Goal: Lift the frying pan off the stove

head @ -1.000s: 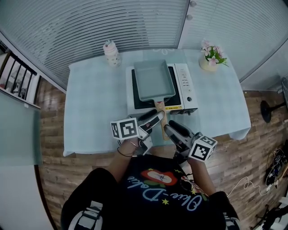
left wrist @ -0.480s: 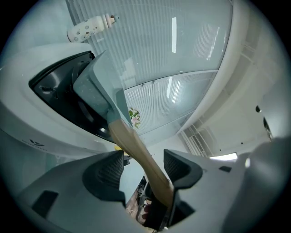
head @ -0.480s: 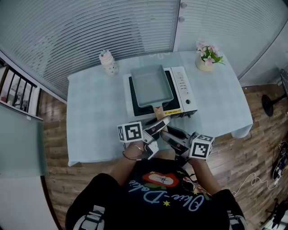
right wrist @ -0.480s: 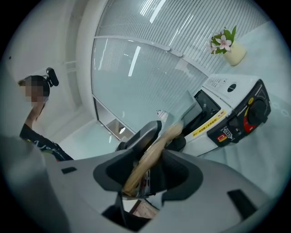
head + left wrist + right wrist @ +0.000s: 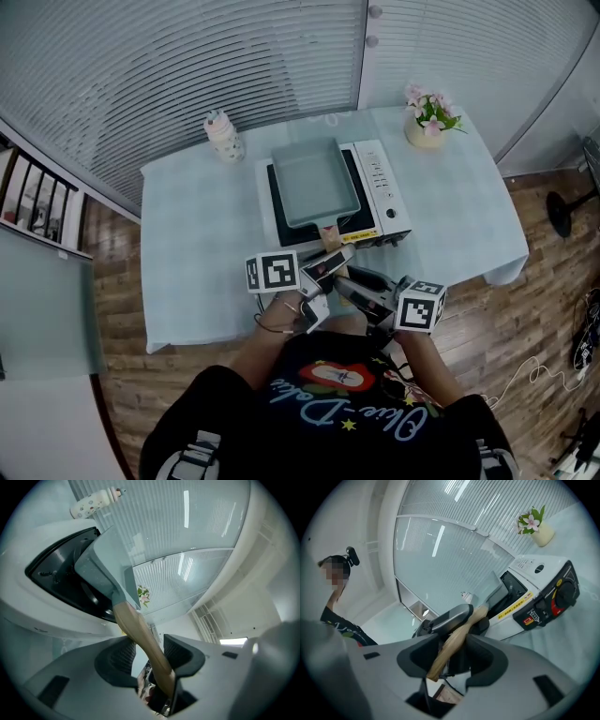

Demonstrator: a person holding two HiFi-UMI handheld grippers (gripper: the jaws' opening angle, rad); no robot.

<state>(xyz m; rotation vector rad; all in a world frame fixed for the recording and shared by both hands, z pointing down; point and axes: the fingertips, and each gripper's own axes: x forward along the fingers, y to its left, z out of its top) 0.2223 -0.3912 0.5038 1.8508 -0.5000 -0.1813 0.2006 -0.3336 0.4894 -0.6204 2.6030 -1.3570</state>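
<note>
A grey-blue rectangular frying pan (image 5: 314,178) sits on the white tabletop stove (image 5: 382,192), its wooden handle (image 5: 330,240) pointing toward me. In the left gripper view the handle (image 5: 138,627) runs from the pan (image 5: 101,559) down between the jaws of my left gripper (image 5: 147,651). Those jaws have just been closing, and a slit still shows beside the wood. My right gripper (image 5: 452,653) also straddles the handle's end (image 5: 457,637); its jaws have just closed a little, with gaps on both sides. In the head view the left gripper (image 5: 330,260) and right gripper (image 5: 349,278) meet at the handle's tip.
The stove stands on a pale blue table (image 5: 197,244). A white spotted bottle (image 5: 223,136) stands at the back left, and a small pot of pink flowers (image 5: 427,117) at the back right. The stove's knob and controls (image 5: 555,599) face the table's front edge.
Both grippers have drawn closer together round the end of the handle. The pan has stayed on the stove.
</note>
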